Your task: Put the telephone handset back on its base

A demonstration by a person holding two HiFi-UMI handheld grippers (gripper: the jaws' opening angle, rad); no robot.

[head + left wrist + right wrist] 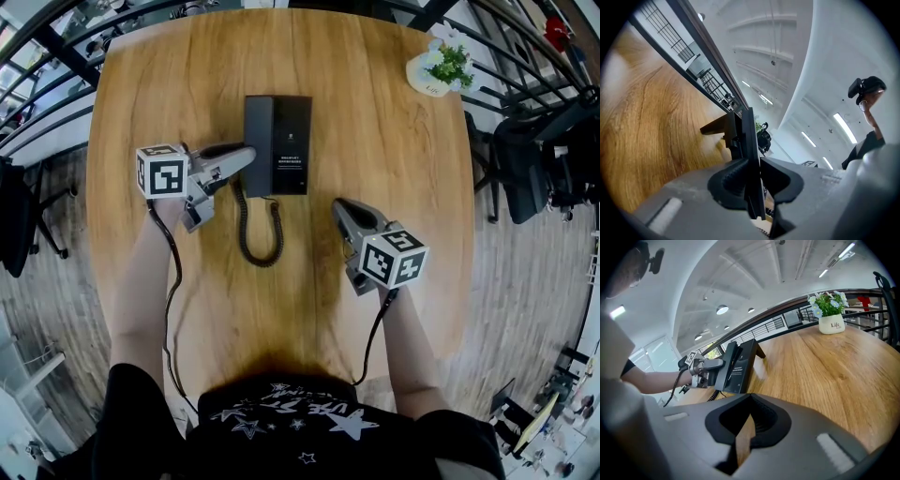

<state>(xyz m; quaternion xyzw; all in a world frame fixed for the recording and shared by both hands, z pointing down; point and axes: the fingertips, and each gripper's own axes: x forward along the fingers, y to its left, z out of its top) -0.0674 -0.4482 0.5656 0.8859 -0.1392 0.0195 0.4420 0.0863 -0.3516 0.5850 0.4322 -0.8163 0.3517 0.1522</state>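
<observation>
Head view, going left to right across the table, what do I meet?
Left gripper, jaws opening with the handset between them → telephone base → right gripper → potted plant. The coiled cord overlaps the telephone base, so it is left out.

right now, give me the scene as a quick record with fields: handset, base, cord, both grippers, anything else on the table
handset: lying along the left side of the base, looks seated
cord: coiled, looping on the table in front of the base
left gripper: tongs around the handset's near end, opening
right gripper: tongs together, nothing held, over the table right of the cord
plant pot: far right corner of the table
</observation>
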